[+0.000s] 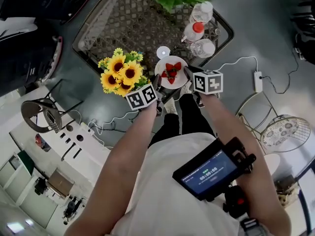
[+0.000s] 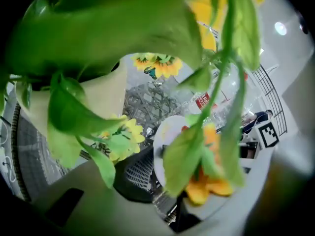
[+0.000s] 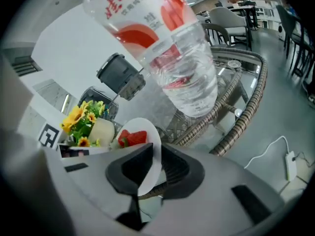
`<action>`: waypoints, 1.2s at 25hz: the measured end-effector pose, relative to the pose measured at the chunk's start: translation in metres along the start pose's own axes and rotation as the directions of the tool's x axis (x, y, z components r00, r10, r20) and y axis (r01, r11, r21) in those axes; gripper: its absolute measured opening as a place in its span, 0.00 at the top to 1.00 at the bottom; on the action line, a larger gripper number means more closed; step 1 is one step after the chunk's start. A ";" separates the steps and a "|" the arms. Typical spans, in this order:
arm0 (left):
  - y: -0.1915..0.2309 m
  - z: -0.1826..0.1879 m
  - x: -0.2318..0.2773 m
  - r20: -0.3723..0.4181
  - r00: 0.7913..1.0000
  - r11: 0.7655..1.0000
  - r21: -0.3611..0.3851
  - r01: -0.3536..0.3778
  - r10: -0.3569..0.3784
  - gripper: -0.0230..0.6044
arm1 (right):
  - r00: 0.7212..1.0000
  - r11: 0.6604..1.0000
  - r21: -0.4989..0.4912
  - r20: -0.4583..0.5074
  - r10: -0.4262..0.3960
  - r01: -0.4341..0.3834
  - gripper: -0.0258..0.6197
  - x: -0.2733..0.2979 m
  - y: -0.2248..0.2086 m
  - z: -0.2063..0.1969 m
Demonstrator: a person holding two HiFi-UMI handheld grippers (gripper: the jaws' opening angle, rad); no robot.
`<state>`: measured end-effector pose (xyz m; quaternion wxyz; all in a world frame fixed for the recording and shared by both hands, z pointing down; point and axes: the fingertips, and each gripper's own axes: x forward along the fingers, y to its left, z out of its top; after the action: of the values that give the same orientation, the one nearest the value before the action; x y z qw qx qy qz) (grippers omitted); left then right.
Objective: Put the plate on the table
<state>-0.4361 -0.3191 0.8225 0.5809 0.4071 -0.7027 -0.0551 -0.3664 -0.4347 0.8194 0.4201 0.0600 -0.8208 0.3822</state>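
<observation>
Right gripper point(image 3: 150, 167) is clamped on one rim of a white plate point(image 1: 160, 69) (strawberries point(image 1: 172, 70) on it). Left gripper point(image 2: 157, 173) pinches the opposite rim. Plate sits between them, over the table's point(image 1: 123, 26) near edge.

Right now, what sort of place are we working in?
Probably an indoor café or lounge area. There's a glass-topped wicker table below the plate, chairs farther back, and a smooth grey floor with a power strip on it.
</observation>
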 end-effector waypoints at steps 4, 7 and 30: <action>0.000 0.000 0.002 0.002 1.000 1.000 0.015 0.002 -0.002 0.91 | 0.999 0.997 -0.065 -0.034 -0.037 0.035 0.91 0.005 -0.001 -0.004; 0.002 -0.004 -0.001 -0.003 1.000 0.999 0.045 -0.010 0.010 0.90 | 0.997 0.992 -0.105 -0.041 -0.070 0.065 0.90 0.002 -0.002 -0.005; -0.001 -0.051 -0.099 -0.042 0.995 0.950 0.296 0.097 -0.088 0.85 | 0.984 0.991 -0.110 0.172 -0.054 0.073 0.90 -0.083 0.044 -0.007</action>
<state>-0.3921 -0.2366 0.7624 0.5197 0.5232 -0.6748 0.0298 -0.3274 -0.4173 0.7351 0.3641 0.0938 -0.8718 0.3139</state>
